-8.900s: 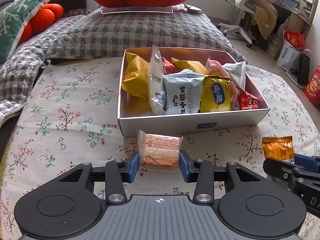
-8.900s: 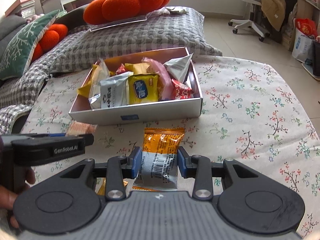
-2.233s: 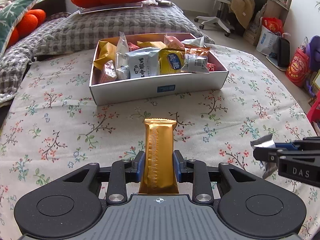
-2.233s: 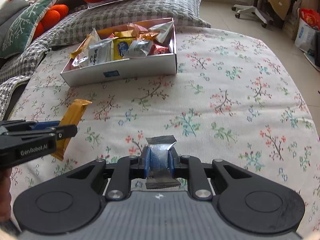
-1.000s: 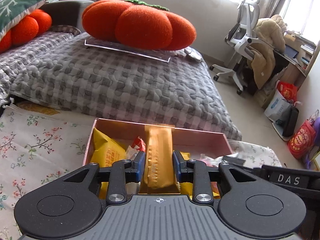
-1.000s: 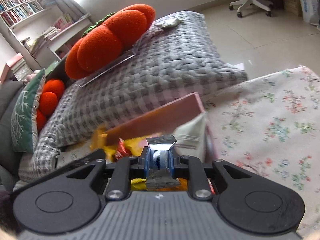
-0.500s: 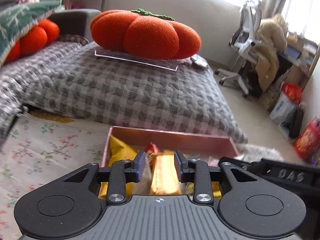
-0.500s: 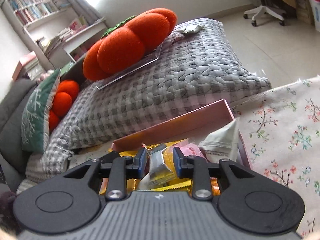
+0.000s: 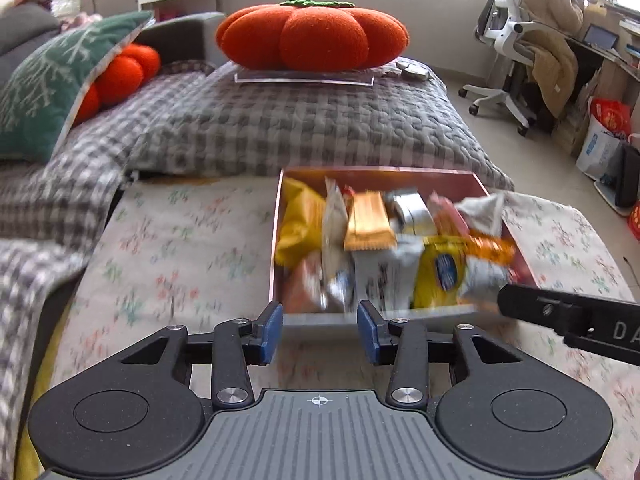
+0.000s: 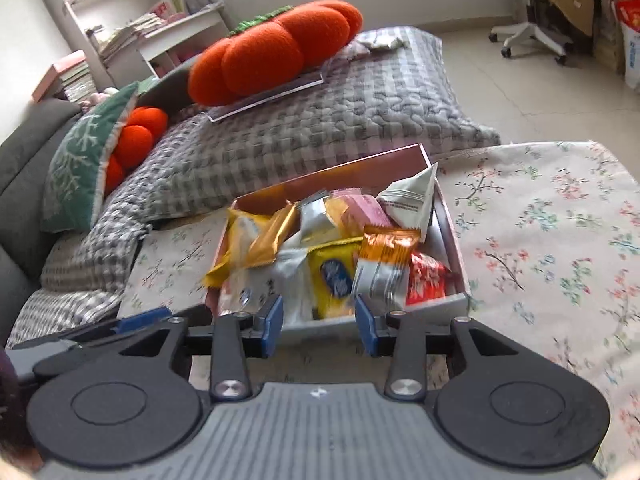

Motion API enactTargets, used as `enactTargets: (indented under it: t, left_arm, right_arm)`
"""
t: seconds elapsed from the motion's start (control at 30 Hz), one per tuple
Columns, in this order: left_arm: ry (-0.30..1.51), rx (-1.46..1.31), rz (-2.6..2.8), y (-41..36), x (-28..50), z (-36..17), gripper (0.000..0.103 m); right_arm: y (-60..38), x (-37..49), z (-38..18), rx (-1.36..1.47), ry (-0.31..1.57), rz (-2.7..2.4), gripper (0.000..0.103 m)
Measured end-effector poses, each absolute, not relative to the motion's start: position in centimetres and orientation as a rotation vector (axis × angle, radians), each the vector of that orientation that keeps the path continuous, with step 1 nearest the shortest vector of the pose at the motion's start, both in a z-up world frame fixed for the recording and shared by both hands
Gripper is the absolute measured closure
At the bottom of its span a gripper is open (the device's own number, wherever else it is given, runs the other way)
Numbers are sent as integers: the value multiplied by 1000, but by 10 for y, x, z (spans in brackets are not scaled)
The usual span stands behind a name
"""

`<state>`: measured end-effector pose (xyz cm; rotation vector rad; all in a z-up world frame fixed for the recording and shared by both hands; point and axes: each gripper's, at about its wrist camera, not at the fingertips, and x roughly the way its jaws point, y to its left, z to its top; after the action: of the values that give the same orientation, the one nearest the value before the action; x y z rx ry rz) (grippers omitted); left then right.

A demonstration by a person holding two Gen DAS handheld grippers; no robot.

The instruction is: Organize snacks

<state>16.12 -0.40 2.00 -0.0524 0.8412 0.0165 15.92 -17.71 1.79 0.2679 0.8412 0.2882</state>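
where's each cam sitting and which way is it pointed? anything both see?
Left wrist: on the left gripper, looking forward along its open fingers at the snack box and the sofa; the right gripper's black body enters at right.
Right wrist: on the right gripper, fingers open, facing the same box from nearer its right end; the left gripper shows at lower left.
Shared: box, gold bar, orange pumpkin cushion.

Gold bar (image 9: 367,222), floral tablecloth (image 9: 180,248)

Empty right tool (image 10: 319,330) before snack box (image 10: 448,224)
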Motion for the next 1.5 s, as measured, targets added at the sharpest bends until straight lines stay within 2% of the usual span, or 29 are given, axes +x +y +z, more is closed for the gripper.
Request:
enactTargets:
  t: [0.4,0.57,0.63,0.7,0.77,1.07,1.23,1.37,1.5]
  left_arm:
    - [797,-38,-18,-20,60,24,62]
    - [785,-19,-15,-17,36,19,62]
    - [786,-24,-14,-16,34,18,62]
    - [773,-9,-11,-16,35,20,55]
    - [761,10,-2,-16,35,19,47]
    - [792,-13,-3,-6,43,10,16]
    - [782,-7,0,-8,45,11,7]
    - [787,-16,7,-6,46,11,4]
    - [790,-6,4,-7,47,10,3]
  right_arm:
    - [-178,59,20,141,795,205,65]
    - [-184,22,18,111,768,206,53]
    - [-184,13,16,86,762,200,51]
    - [-181,13,16,67,756,200,46]
    - [-178,17,16,51,747,195,36]
    - [-175,25,8,14,742,169,25]
    - [-171,25,5,-5,750,164,14]
    - [-168,26,3,-22,760,156,3]
    - [-169,27,2,-18,765,134,1]
